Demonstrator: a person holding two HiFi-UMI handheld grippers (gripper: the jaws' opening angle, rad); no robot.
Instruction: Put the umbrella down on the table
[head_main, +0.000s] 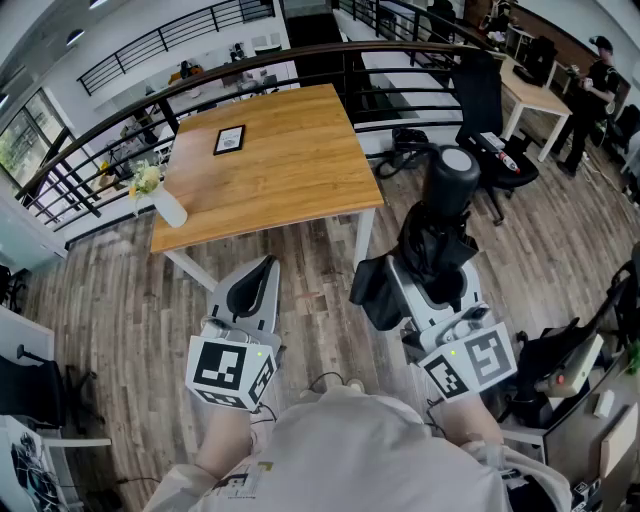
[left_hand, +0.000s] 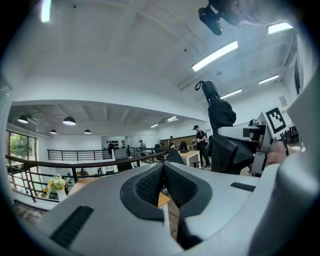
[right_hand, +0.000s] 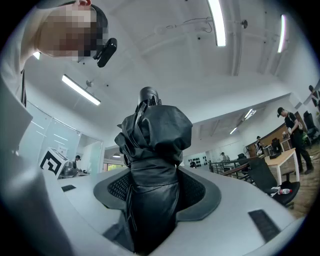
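Note:
A folded black umbrella (head_main: 437, 238) stands upright between the jaws of my right gripper (head_main: 425, 272), which is shut on its wrapped canopy. Its round handle end (head_main: 455, 172) points up and away. In the right gripper view the umbrella (right_hand: 152, 150) fills the gap between the pads of the right gripper (right_hand: 155, 192). My left gripper (head_main: 253, 285) is held level at the lower left, shut and empty; in its own view the left gripper (left_hand: 163, 175) has its pads together. The wooden table (head_main: 290, 160) lies ahead, beyond both grippers. In the left gripper view the umbrella (left_hand: 220, 112) shows at the right.
On the table lie a dark framed picture (head_main: 229, 139) and, at its left corner, a white vase with flowers (head_main: 163, 203). A black railing (head_main: 120, 110) runs behind it. An office chair (head_main: 482, 100) and a second table with a person (head_main: 598, 75) stand at the right.

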